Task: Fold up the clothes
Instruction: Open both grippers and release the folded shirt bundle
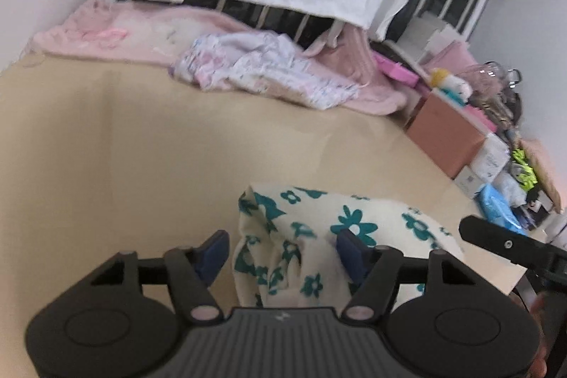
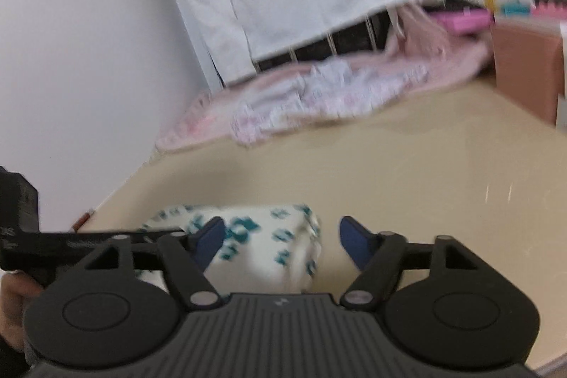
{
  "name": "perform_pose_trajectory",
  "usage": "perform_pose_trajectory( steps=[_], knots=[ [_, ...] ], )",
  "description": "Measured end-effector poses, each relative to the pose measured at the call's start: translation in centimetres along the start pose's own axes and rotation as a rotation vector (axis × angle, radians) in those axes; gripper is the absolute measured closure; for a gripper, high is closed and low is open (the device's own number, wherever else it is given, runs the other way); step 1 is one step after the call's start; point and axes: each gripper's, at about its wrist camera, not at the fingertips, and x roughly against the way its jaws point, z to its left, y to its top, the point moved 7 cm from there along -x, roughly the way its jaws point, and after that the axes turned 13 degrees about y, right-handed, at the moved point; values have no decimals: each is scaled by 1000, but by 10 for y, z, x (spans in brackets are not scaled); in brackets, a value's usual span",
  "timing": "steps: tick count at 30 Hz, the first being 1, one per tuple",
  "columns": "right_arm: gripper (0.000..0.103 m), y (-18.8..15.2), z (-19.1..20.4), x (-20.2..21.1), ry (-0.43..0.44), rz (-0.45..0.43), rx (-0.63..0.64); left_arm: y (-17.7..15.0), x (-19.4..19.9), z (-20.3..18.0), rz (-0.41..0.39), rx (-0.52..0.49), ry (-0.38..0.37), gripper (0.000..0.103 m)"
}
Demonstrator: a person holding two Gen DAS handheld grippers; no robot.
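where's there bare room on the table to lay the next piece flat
The beige table is bare between the green-flowered garment under both open grippers and the pink blanket and crumpled print cloth at the back. The right edge is crowded with boxes.

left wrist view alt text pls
The open left gripper hangs over a cream garment with teal flowers on a beige table, fingers apart. Pink laundry lies behind.

Two wrist views, low over beige table (image 1: 141, 137), facing the back wall, sharing floral garment (image 1: 319, 225) nearby
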Motion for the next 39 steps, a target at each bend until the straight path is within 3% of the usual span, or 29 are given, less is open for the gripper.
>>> perform_pose_trajectory(
  steps=[1,4,7,10,11,13,15,16,17,18,21,25,28,30,31,33,34,35,38,39],
  knots=[
    [52,-1,2,-1,2,-14,7,-2,-2,1,9,4,-4,35],
    [58,-19,-15,-24,-36,23,-76,-4,-2,3,5,-6,-6,34],
    [58,-27,-25,-30,-30,7,-150,0,7,6,-35,-23,-1,32],
    [51,-19,-15,-12,-58,-58,-121,13,27,5,-160,-34,34,31],
    [39,-16,-12,-7,-75,-74,-102,17,34,5,-201,-38,45,27],
    [33,-14,-10,-7,-116,-79,-70,20,34,-5,-214,-66,42,26],
    [44,-18,-16,-13,-108,-75,-120,18,21,-18,-162,-96,45,30],
    [69,-23,-21,-19,-78,-81,-180,15,13,-19,-130,-93,57,43],
    [75,-28,-26,-26,-47,-88,-240,11,4,-19,-91,-86,62,49],
    [79,-29,-29,-28,-31,-92,-270,6,-4,-19,-51,-79,66,49],
    [81,-22,-30,-24,-35,-90,-245,3,-10,-12,-24,-33,32,47],
    [55,-13,-31,-18,-42,-89,-212,13,0,5,-73,26,23,40],
    [56,1,-32,-19,-41,-100,-164,23,8,9,-142,9,19,43],
    [56,10,-35,-35,-2,-56,-176,26,0,10,-119,-6,49,59],
    [58,12,-37,-44,7,-25,-191,25,-5,11,-95,-8,62,67],
    [65,9,-43,-63,-1,50,-240,19,-15,12,-48,13,59,70],
    [72,6,-45,-69,-2,55,-256,16,-16,15,-47,34,51,70],
    [90,4,-46,-71,-4,39,-266,14,-17,18,-46,56,41,70],
    [94,-2,-44,-68,-31,-7,-253,11,-17,33,-53,122,18,53],
    [94,-4,-42,-65,-39,-20,-246,11,-16,37,-60,141,21,52]
  ],
)
